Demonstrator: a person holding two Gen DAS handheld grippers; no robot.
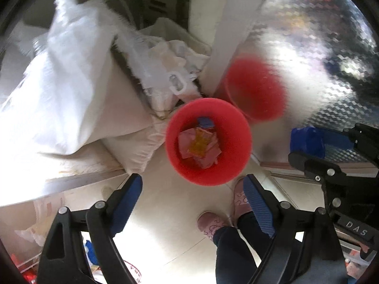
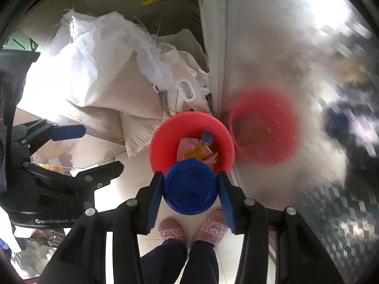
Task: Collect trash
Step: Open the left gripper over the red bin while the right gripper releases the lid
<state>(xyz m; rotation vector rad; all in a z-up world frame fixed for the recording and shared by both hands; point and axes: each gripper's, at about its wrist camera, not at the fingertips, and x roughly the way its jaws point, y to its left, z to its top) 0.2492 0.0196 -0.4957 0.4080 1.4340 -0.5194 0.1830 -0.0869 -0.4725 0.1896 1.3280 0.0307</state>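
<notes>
A red bin (image 1: 171, 142) stands on the pale floor beside a shiny metal wall. Inside lie pink paper scraps (image 1: 187, 142) and an orange bottle (image 1: 200, 143) with a blue cap. My left gripper (image 1: 193, 187) hangs straight above the floor just in front of the bin, open, with nothing between its blue pads. My right gripper (image 2: 190, 189) is shut on a blue round container (image 2: 190, 187), held above the near rim of the bin (image 2: 161, 142). In the left wrist view the right gripper (image 1: 315, 142) shows at the right edge with that blue container (image 1: 306, 142).
White woven sacks (image 1: 71, 82) pile up left of and behind the bin. The metal wall (image 1: 308, 47) at right mirrors the bin as a red blur. A person's legs and pink slippers (image 1: 213, 222) stand close in front. The left gripper (image 2: 94, 149) shows at the left.
</notes>
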